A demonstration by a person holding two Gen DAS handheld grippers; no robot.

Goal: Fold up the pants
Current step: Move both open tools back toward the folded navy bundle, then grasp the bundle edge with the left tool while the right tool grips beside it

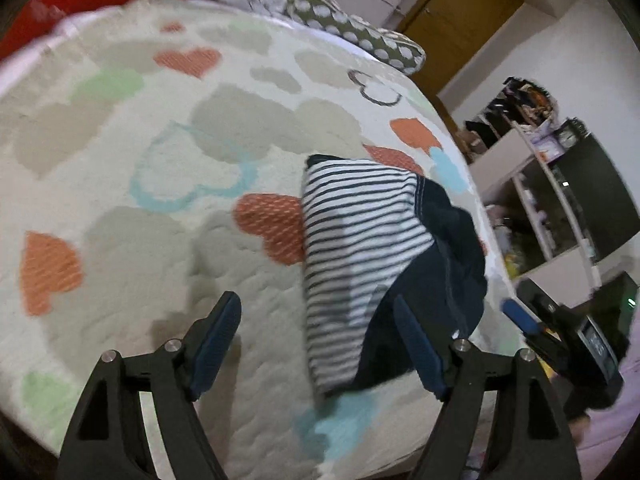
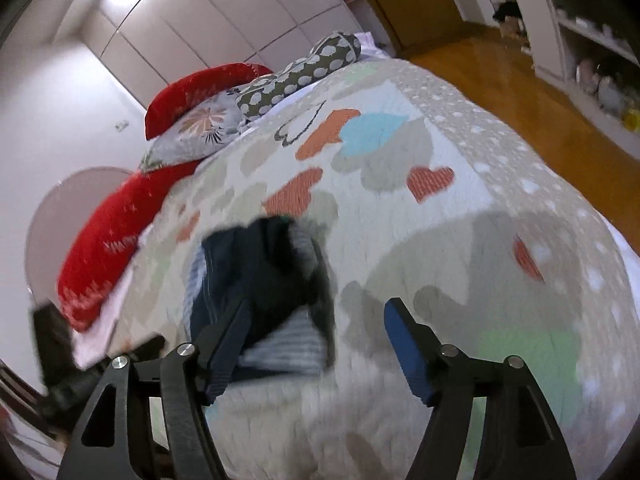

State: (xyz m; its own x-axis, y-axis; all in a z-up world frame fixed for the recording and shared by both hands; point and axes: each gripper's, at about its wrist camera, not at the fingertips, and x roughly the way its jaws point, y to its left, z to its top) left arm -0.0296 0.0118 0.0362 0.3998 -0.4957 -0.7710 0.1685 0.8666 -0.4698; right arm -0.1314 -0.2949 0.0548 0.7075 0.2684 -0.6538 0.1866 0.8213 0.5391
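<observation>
Your left gripper stands wide open and holds nothing; the pants, a folded bundle of striped and dark navy cloth, lie on the heart-patterned quilt just ahead of it, between its fingers and nearer the right one. Your right gripper is spread just as wide and empty, with the pants ahead by its left finger. Red pillows lie far beyond, left.
</observation>
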